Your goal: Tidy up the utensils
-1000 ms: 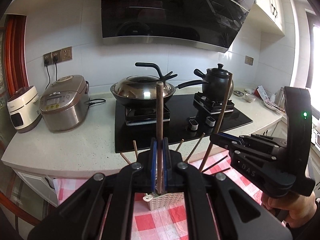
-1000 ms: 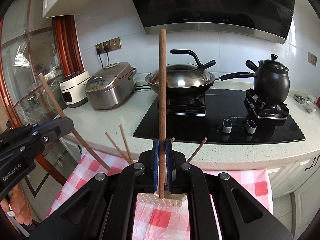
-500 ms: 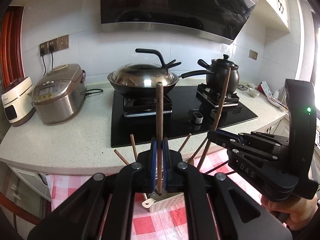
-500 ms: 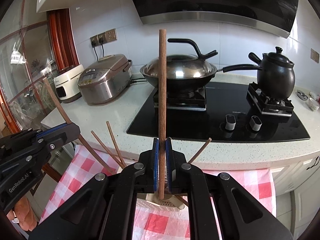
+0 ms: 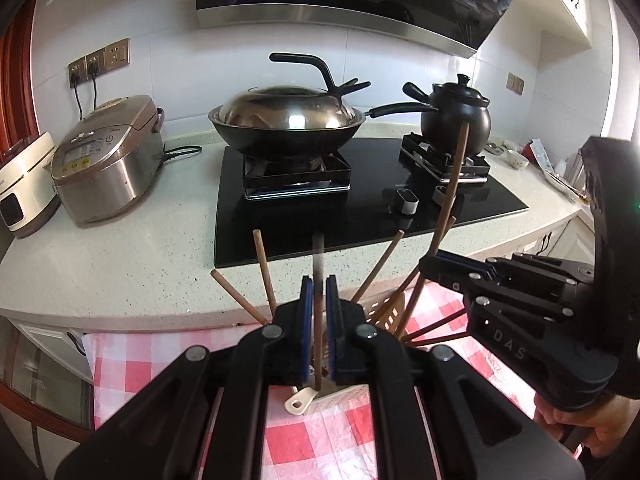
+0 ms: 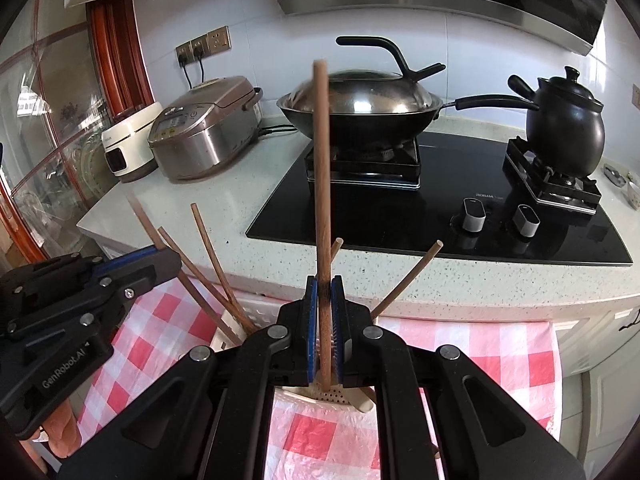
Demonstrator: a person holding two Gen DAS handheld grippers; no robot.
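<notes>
Hugging chopstick (image 5: 318, 312), basket rim (image 5: 344, 396) below

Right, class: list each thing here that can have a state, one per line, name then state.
Left tool: shut on a chopstick.
Right tool: shut on a chopstick, held upright.
Utensil basket: on the checked cloth, chopsticks leaning out.
Wok: on the burner, lid on.
Black pot: on the burner, lid on.
Rice cooker: lid closed.
Wall sockets: two plugs in.
</notes>
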